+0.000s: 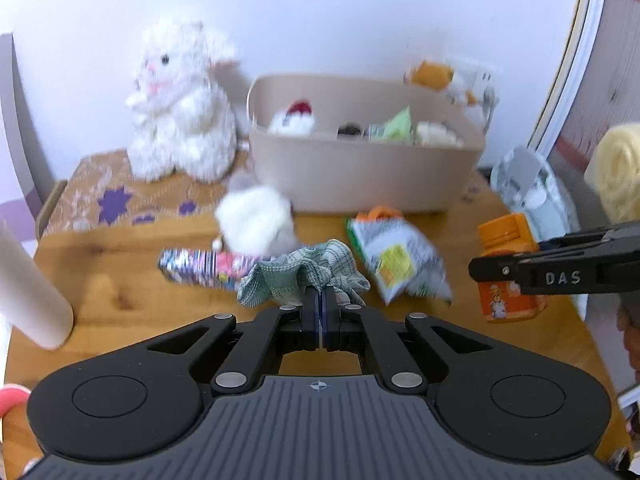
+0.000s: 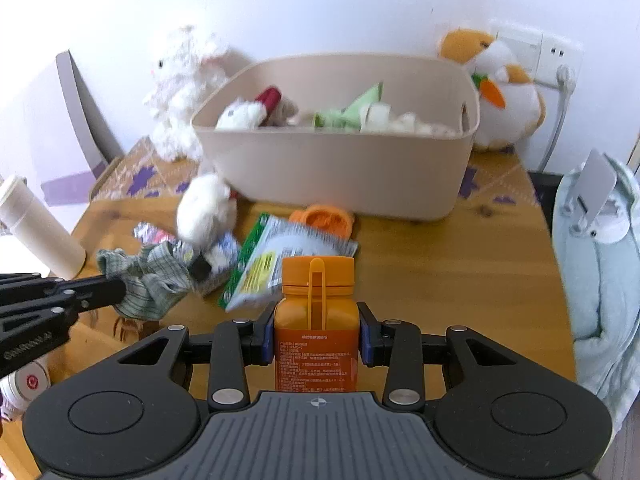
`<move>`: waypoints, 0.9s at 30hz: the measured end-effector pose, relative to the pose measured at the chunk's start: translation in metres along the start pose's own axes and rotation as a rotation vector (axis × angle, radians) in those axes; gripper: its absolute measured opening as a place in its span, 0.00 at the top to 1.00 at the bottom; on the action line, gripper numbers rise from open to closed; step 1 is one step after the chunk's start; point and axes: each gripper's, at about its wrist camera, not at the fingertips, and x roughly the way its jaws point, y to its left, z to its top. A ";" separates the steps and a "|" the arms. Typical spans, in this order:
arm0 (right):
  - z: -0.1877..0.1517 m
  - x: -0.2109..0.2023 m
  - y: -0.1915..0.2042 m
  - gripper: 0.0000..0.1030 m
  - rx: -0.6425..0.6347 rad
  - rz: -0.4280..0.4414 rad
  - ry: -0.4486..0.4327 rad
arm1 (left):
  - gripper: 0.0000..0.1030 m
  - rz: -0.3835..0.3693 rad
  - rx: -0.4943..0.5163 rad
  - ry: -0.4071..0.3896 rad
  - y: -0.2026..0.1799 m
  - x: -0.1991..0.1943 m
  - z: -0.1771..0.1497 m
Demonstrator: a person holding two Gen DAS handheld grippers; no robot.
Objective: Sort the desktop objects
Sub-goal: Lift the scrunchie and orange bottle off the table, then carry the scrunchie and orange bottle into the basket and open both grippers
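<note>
Two grippers are in your hands over the wooden table, and both are loaded. Largest on it is the beige bin, standing at the table's far edge and already holding small plush toys and green packets. A white plush rabbit sits at the far left corner beside the bin, and an orange-and-white plush sits at the far right corner, touching the bin's right wall. A pale green cloth bundle hangs off the right edge.

Nearer the middle lies a small white plush, just in front of the bin's left end, with a flat snack packet beside it and a patterned foil bar to its left. A white cylinder stands at the left edge.

Your right gripper has its jaws pressed against both sides of the orange bottle, which stands upright between them near the table's front edge, its cap toward the bin. Your left gripper has its jaws pressed together on a crumpled green checked cloth, held near the middle of the table just in front of the foil bar.
</note>
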 end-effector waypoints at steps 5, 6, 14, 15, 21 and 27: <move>0.013 -0.010 -0.004 0.65 -0.007 -0.005 -0.047 | 0.99 -0.013 0.006 -0.057 -0.001 -0.015 0.021; 0.018 -0.013 -0.005 0.65 -0.010 -0.005 -0.057 | 0.99 -0.013 0.009 -0.072 -0.001 -0.018 0.025; 0.063 -0.026 -0.013 0.65 -0.056 -0.040 -0.132 | 0.99 -0.010 0.042 -0.179 0.006 -0.020 0.091; 0.069 -0.026 -0.014 0.65 -0.064 -0.045 -0.140 | 0.99 -0.009 0.053 -0.193 0.006 -0.018 0.101; 0.106 -0.019 -0.021 0.65 -0.077 -0.079 -0.184 | 0.99 0.010 0.114 -0.265 -0.001 0.006 0.154; 0.141 0.011 -0.034 0.65 -0.056 -0.123 -0.182 | 0.99 0.028 0.164 -0.280 -0.018 0.043 0.187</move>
